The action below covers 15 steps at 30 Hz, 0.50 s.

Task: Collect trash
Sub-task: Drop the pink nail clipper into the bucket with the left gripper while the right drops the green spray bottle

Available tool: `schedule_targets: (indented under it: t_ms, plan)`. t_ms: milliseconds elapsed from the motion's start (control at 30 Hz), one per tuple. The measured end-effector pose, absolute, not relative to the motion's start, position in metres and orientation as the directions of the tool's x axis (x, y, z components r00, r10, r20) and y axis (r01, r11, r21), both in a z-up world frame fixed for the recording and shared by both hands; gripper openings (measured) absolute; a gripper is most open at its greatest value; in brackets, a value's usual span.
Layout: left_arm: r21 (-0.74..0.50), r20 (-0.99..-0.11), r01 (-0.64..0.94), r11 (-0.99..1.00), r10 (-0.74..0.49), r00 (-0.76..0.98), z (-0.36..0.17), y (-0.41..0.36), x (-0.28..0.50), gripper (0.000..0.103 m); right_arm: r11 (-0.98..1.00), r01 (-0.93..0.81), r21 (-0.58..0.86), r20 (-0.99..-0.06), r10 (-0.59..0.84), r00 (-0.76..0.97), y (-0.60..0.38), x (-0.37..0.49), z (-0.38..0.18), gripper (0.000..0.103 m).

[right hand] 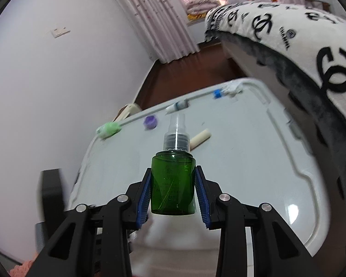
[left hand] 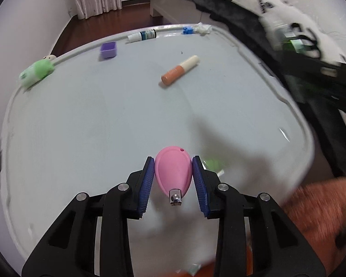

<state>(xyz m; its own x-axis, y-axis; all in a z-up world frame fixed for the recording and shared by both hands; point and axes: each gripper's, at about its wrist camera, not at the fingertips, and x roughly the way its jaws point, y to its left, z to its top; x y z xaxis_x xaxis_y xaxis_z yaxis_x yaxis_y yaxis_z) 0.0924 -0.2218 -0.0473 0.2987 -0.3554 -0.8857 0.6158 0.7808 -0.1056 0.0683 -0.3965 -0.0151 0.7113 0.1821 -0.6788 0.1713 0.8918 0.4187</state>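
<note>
My left gripper is shut on a pink egg-shaped nail clipper and holds it above the near part of the white table. My right gripper is shut on a green glass spray bottle with a clear cap, held upright above the table. The right gripper with the green bottle also shows blurred at the right edge of the left wrist view. A crumpled white tissue lies at the far edge, also in the right wrist view.
On the table lie an orange and cream tube, a purple cup, a green capsule-shaped item, a small white bottle and a blue piece. A bed with a black-and-white blanket stands to the right. Something orange and fuzzy is at the lower right.
</note>
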Motion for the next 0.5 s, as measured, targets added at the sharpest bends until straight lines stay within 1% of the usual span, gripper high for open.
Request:
schedule_targets:
  t_ms: [33, 133, 167, 233, 333, 400, 467, 500]
  plan:
    - [-0.108, -0.884, 0.62, 0.777, -0.36, 0.297, -0.042, -0.211, 0.082, 0.034, 0.885, 0.149, 0.441, -0.678, 0.221, 0.701, -0.388, 0.064, -0.016, 0.036]
    - [-0.101, -0.886, 0.647, 0.756, -0.364, 0.286, -0.032, -0.178, 0.046, 0.034, 0.902, 0.086, 0.423, -0.703, 0.268, 0.659, -0.359, 0.047, -0.019, 0.036]
    - [-0.118, -0.89, 0.653, 0.748, -0.371, 0.264, -0.031, -0.165, 0.032, 0.034, 0.894, 0.052, 0.445, -0.715, 0.32, 0.622, -0.345, 0.037, -0.024, 0.036]
    - [-0.143, -0.901, 0.653, 0.744, -0.371, 0.226, -0.034, -0.149, 0.014, 0.034, 0.885, 0.018, 0.465, -0.741, 0.378, 0.555, -0.327, 0.022, -0.033, 0.036]
    - [-0.173, -0.926, 0.649, 0.741, -0.347, 0.15, -0.053, -0.133, -0.014, 0.034, 0.877, -0.017, 0.481, -0.791, 0.442, 0.423, -0.303, -0.004, -0.053, 0.036]
    - [-0.181, -0.943, 0.645, 0.743, -0.316, 0.1, -0.071, -0.128, -0.029, 0.034, 0.887, -0.016, 0.461, -0.825, 0.436, 0.359, -0.292, -0.015, -0.066, 0.036]
    - [-0.199, -0.955, 0.625, 0.755, -0.291, 0.048, -0.087, -0.124, -0.037, 0.034, 0.919, -0.022, 0.394, -0.875, 0.382, 0.298, -0.282, -0.026, -0.08, 0.038]
    - [-0.204, -0.962, 0.599, 0.774, -0.273, 0.026, -0.096, -0.121, -0.038, 0.039, 0.929, -0.026, 0.37, -0.891, 0.363, 0.271, -0.278, -0.03, -0.087, 0.045]
